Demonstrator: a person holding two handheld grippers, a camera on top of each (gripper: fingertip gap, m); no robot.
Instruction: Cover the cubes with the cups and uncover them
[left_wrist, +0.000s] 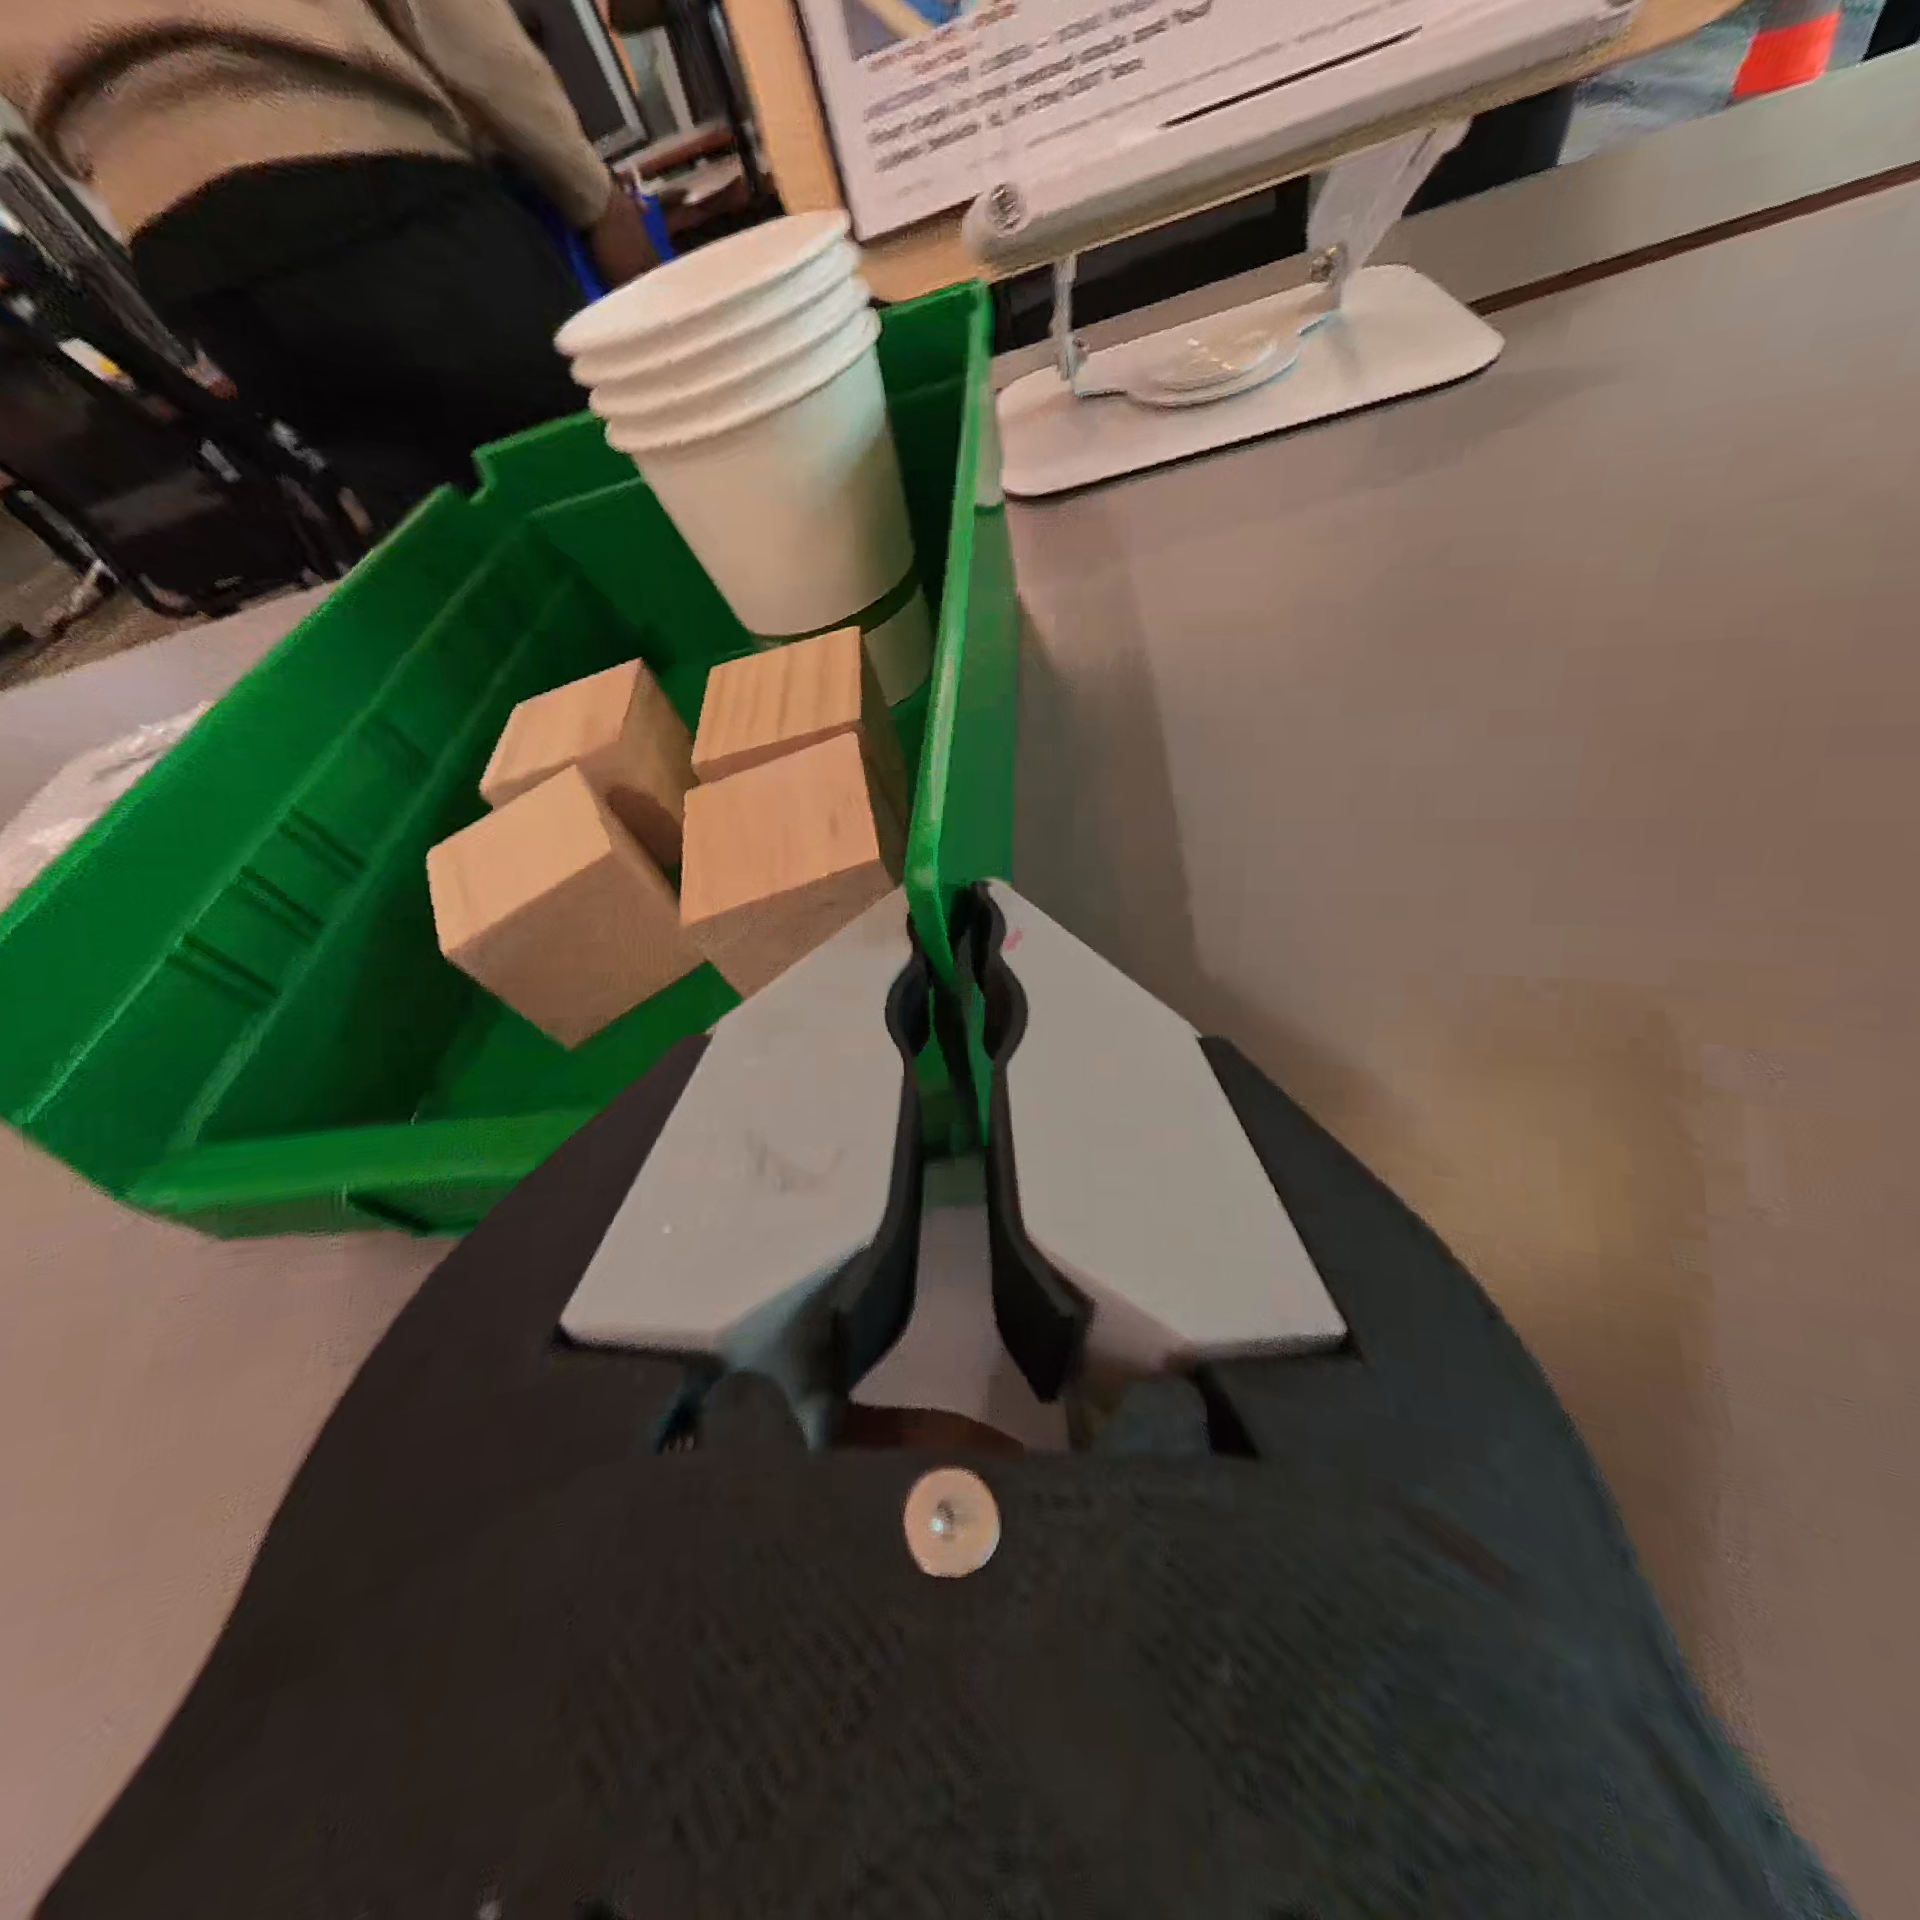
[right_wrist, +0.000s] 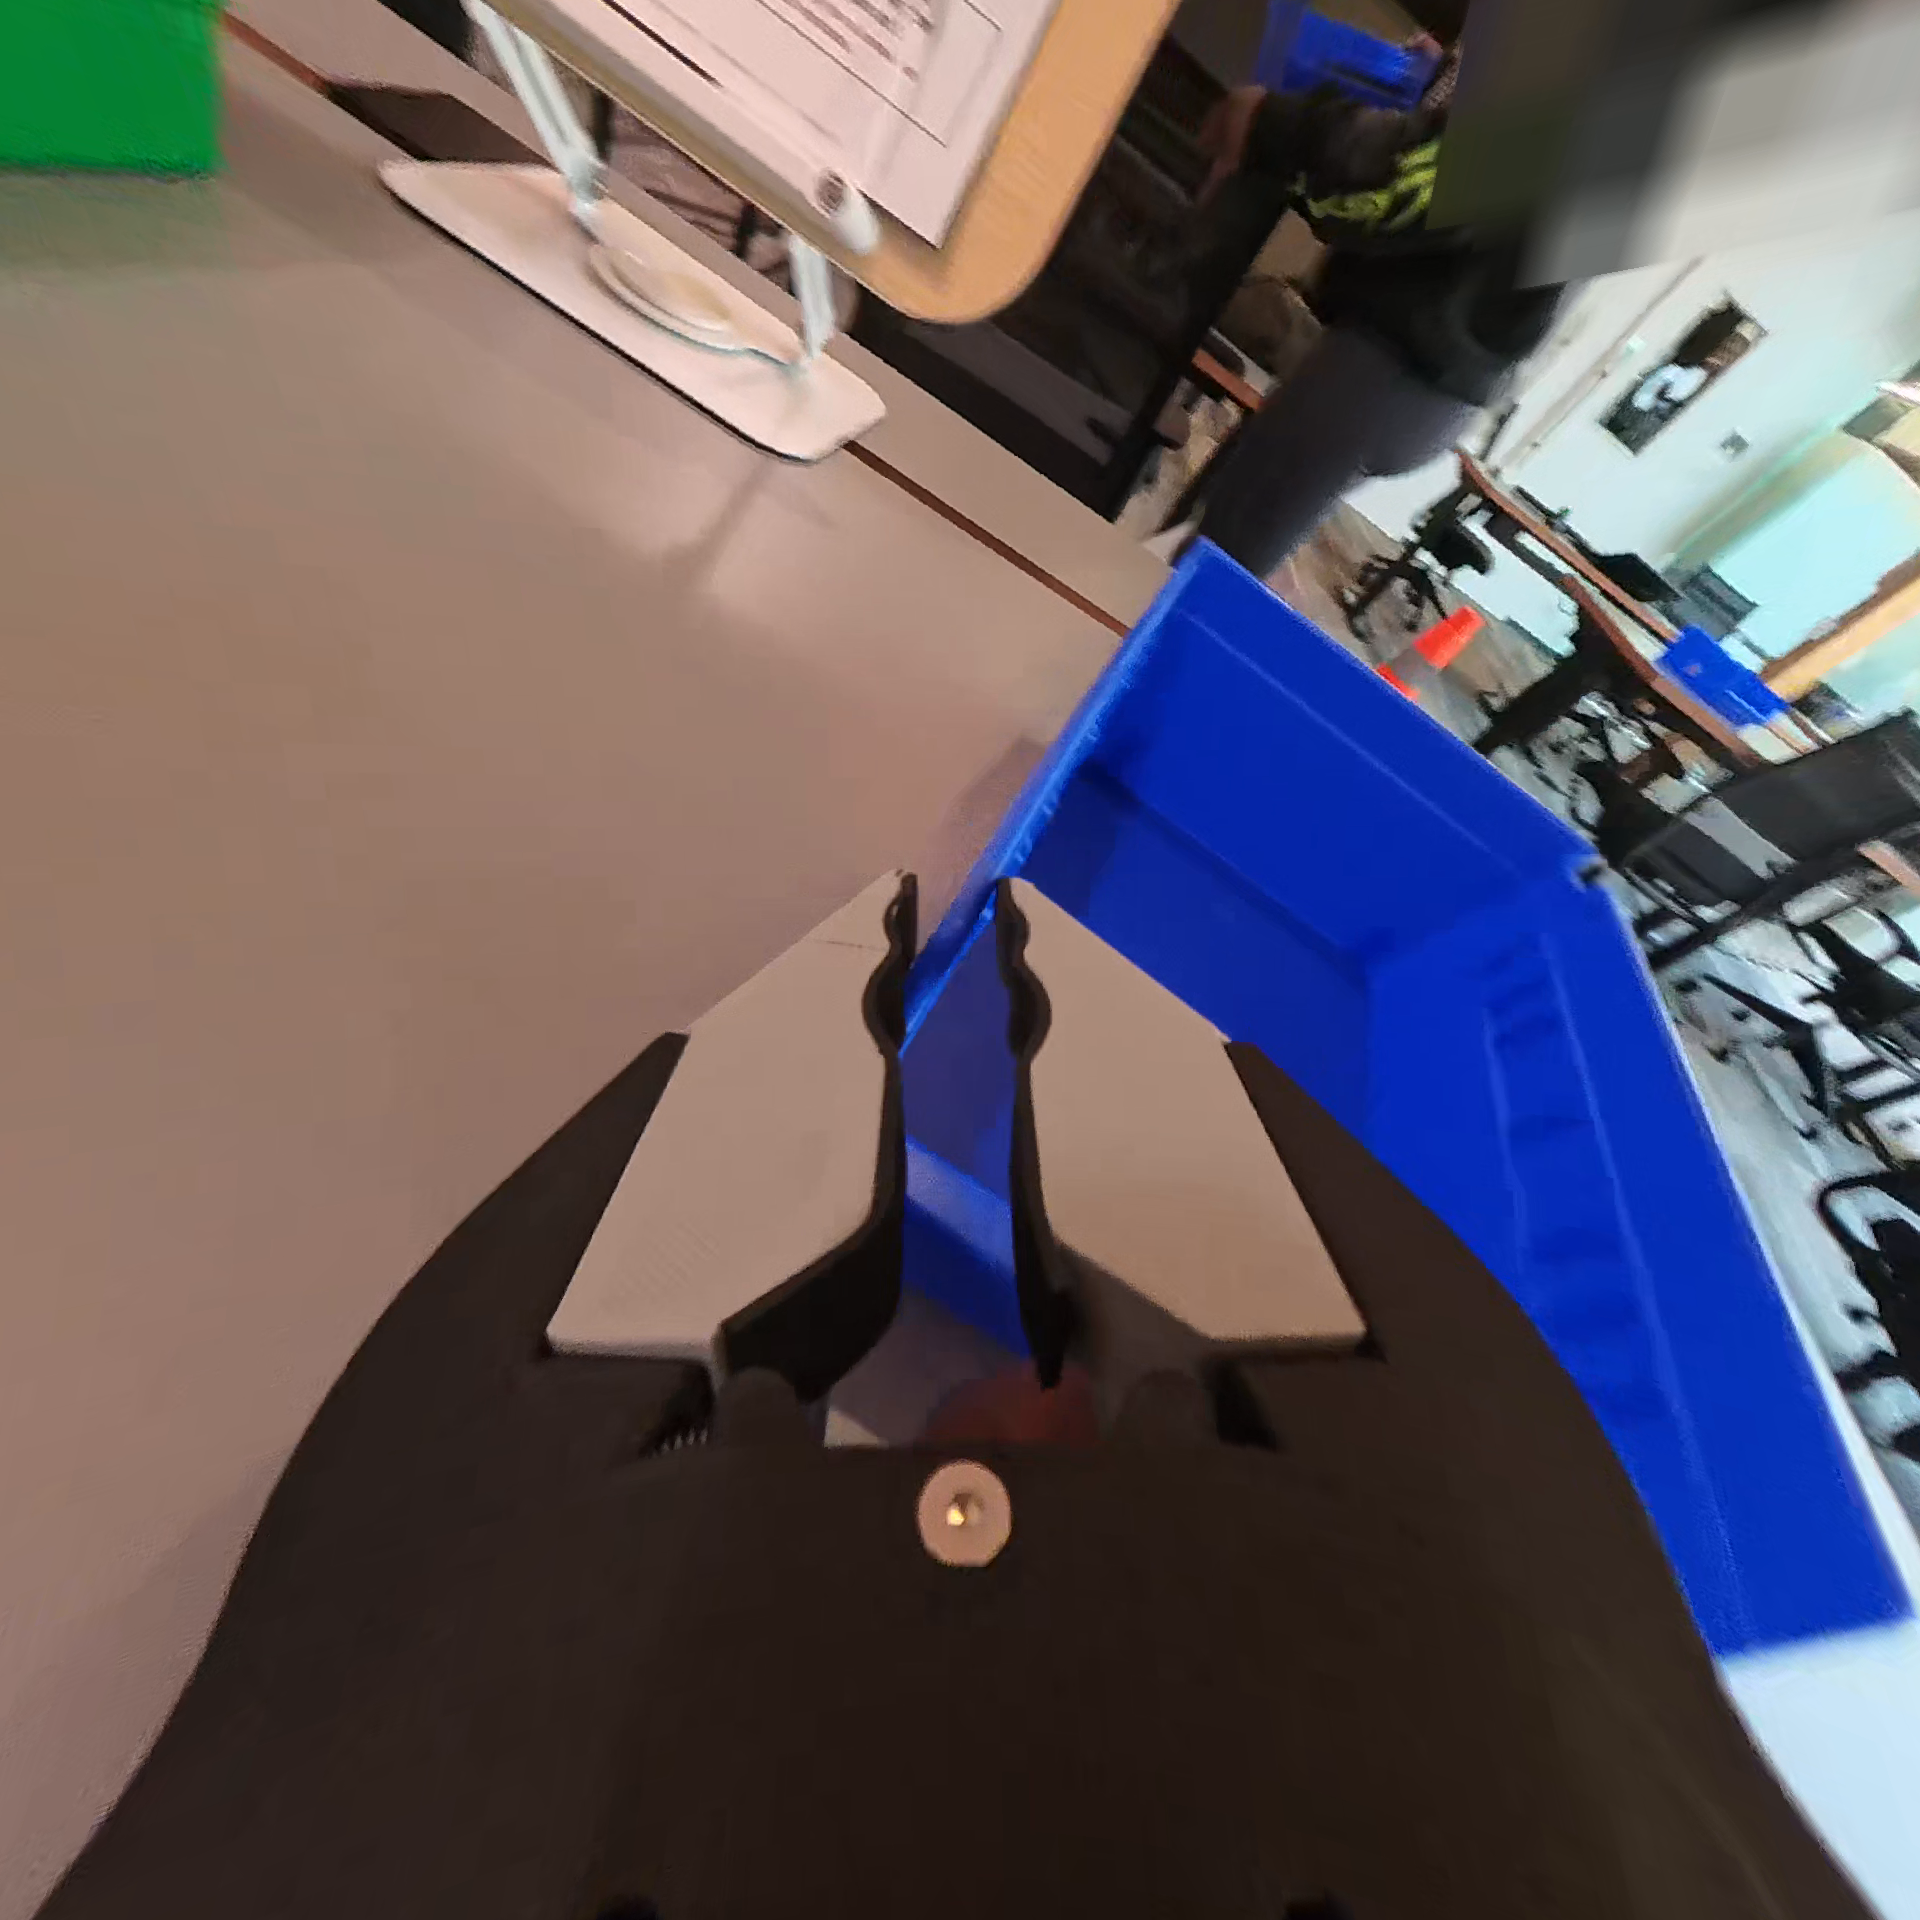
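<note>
Green bin (left_wrist: 260, 935) at left on grey tabletop (left_wrist: 1455, 831): 4 pale wooden cubes (left_wrist: 769, 842) w/ visible grain, clustered inside. Behind them, stack of white paper cups (left_wrist: 748, 416), 4 rims visible, leaning vs. bin wall. Left hand-held gripper (left_wrist: 951, 914) clamped narrow on bin's right wall. Right hand-held gripper (right_wrist: 956, 904) narrow, straddling blue bin (right_wrist: 1351, 883) wall; can't tell if it's pinched.
</note>
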